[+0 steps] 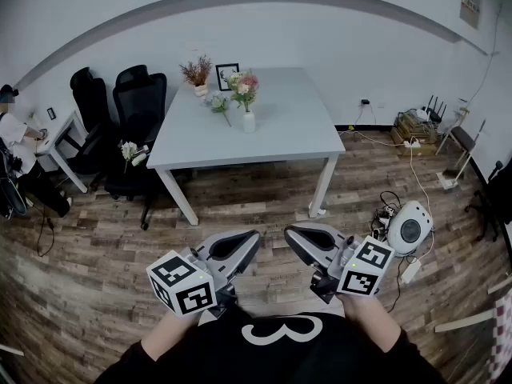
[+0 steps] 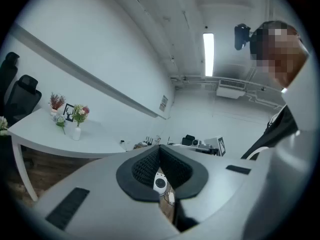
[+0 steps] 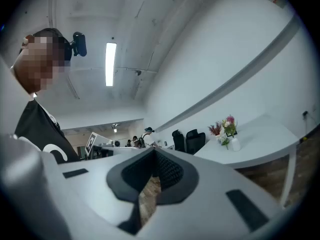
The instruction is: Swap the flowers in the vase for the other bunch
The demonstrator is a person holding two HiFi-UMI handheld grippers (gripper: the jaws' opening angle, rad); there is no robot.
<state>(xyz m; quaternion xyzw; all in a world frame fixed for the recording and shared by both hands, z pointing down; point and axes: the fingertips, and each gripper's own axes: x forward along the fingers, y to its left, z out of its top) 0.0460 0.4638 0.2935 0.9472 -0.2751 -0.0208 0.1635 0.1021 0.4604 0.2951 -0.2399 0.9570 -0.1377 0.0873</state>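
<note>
The vase [image 1: 249, 122] stands upright, spare bunch [image 1: 221, 105] lying beside it; left tongs [image 1: 253, 238] and right tongs [image 1: 290, 234] pressed together (both empty).

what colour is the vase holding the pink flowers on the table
White; the vase shows best in the head view.

White figure reading as "3" on person's black shirt [image 1: 282, 329]; only legible character. Same figure partly seen in right gripper view, cut off. Cubes on left tool [image 1: 253, 238] and right tool [image 1: 291, 232]: black-and-white square markers, pattern only, no letters. Wall poster [image 1: 471, 1]: print too small to read. Framed picture [image 1: 226, 74] at far edge of worktop [image 1: 296, 126]: no legible text.
</note>
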